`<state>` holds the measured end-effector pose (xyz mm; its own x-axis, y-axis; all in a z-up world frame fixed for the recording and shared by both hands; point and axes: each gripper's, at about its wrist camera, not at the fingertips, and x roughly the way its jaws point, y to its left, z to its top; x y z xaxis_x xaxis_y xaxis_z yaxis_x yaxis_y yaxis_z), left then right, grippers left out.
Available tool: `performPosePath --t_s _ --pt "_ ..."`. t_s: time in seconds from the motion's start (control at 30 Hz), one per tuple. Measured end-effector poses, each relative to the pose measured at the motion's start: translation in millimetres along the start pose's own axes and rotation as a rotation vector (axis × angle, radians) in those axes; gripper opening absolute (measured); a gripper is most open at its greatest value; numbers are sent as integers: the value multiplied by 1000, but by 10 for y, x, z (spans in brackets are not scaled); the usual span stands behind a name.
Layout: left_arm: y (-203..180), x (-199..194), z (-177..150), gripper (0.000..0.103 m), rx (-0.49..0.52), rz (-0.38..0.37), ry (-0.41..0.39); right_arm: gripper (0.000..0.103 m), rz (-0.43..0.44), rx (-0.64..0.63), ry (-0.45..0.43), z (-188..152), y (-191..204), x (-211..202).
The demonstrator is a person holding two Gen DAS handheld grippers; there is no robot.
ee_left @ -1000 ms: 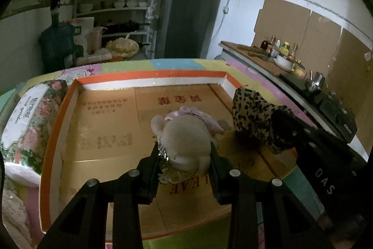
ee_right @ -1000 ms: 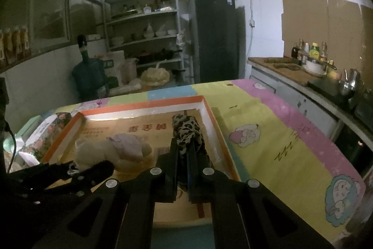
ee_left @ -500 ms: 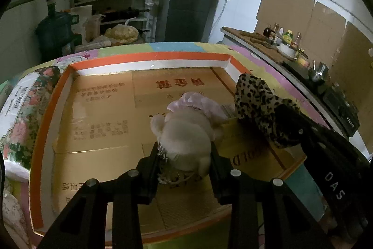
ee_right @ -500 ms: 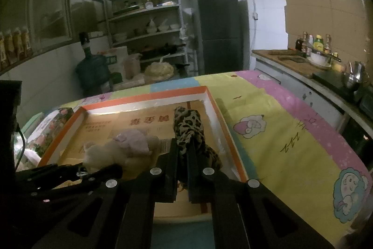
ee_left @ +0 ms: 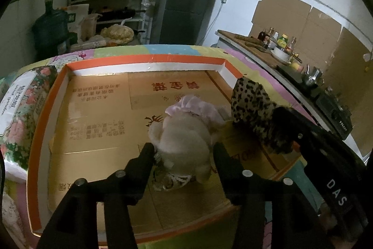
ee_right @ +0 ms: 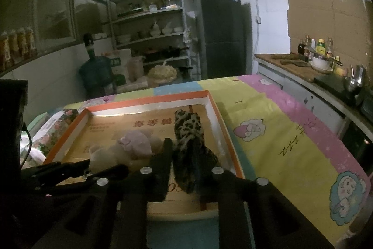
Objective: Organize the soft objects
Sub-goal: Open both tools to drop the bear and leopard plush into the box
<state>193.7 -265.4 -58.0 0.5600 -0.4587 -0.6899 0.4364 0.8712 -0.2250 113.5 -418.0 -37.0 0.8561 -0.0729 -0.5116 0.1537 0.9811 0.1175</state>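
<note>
A cream plush toy with a pink frill lies in the shallow orange-rimmed cardboard tray. My left gripper has its fingers either side of the toy, slightly spread. A leopard-print soft item rests in the tray's right part. My right gripper stands around it, fingers now apart. The toy also shows in the right wrist view, and the leopard item in the left wrist view.
A floral packet lies left of the tray. The tray sits on a colourful cartoon cloth. A counter with bottles and a kettle runs on the right; shelves and a dark fridge stand behind.
Both grippers lowered the items toward the tray floor. The right gripper's fingers have spread apart from the leopard item; the left fingers have widened around the plush toy.
</note>
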Motion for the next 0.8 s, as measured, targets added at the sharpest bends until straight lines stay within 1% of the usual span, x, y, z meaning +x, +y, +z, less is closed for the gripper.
performPosePath --t_s 0.07,0.13,0.2,0.23,0.27,0.3,0.33,0.37,0.47,0.6,0.67,0.73,0.8 --pt "6 -44 12 57 -3 -11 -7 24 1 3 -6 12 -3 -16" --pt "7 -101 25 68 -2 -26 -24 28 2 6 -13 22 -7 -38" --pt "12 -170 32 73 -7 -36 -46 30 2 8 -18 27 -10 -64" --pt "15 -200 37 75 -9 -38 -57 35 0 10 -22 30 -14 -79" --pt "14 -239 42 75 -10 -43 -70 37 0 11 -26 27 -11 -96" --pt "15 -271 46 79 -9 -48 -80 39 -1 13 -30 28 -15 -110" --pt "15 -302 53 82 -6 -51 -89 39 0 15 -33 27 -16 -124" --pt "17 -330 59 84 -4 -54 -98 39 1 18 -35 27 -19 -136" --pt "21 -392 67 85 2 -56 -117 40 2 24 -43 35 -26 -167" --pt "36 -471 79 85 18 -56 -148 48 3 27 -61 40 -22 -228" --pt "28 -542 84 85 40 -32 -182 50 7 29 -72 37 -10 -260" --pt "19 -621 85 85 65 -13 -207 57 6 36 -85 32 -3 -303" --pt "10 -721 84 85 88 6 -231 61 10 48 -105 22 7 -366"
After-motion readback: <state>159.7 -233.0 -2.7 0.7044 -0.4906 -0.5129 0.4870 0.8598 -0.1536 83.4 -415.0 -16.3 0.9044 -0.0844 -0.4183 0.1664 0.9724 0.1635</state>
